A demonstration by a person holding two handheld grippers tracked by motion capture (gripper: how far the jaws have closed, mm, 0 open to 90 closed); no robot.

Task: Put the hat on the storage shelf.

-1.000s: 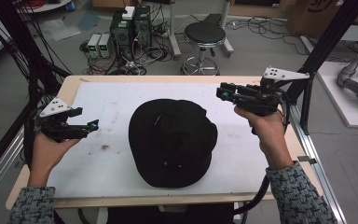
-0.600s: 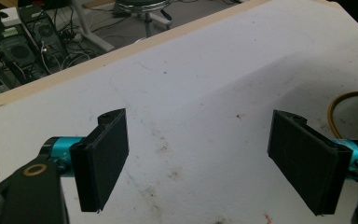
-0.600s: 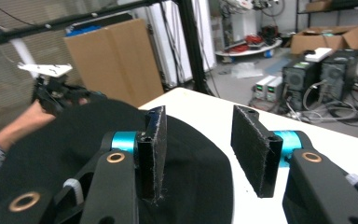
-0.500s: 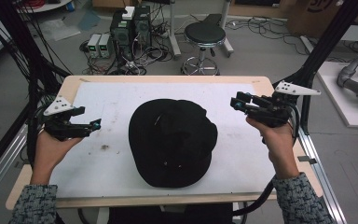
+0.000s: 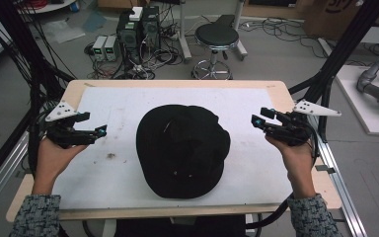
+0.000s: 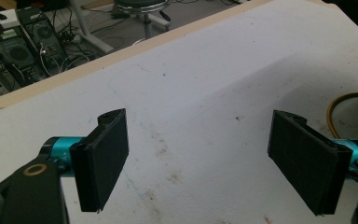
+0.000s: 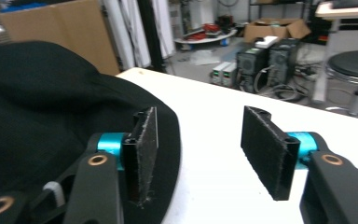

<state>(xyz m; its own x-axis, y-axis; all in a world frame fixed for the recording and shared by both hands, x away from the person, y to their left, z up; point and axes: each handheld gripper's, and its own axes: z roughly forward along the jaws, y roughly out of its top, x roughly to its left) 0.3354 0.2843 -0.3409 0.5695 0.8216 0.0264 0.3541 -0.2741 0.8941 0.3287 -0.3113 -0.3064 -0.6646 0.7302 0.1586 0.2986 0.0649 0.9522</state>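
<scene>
Though claws apart, black cap between.

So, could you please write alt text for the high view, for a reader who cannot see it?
A black cap lies in the middle of a white mat on a wooden table, with nothing touching it. The person's left gripper and right gripper are held at either side of the cap, jaws pointing toward it. Behind the table stand a round stool and computer towers.
</scene>
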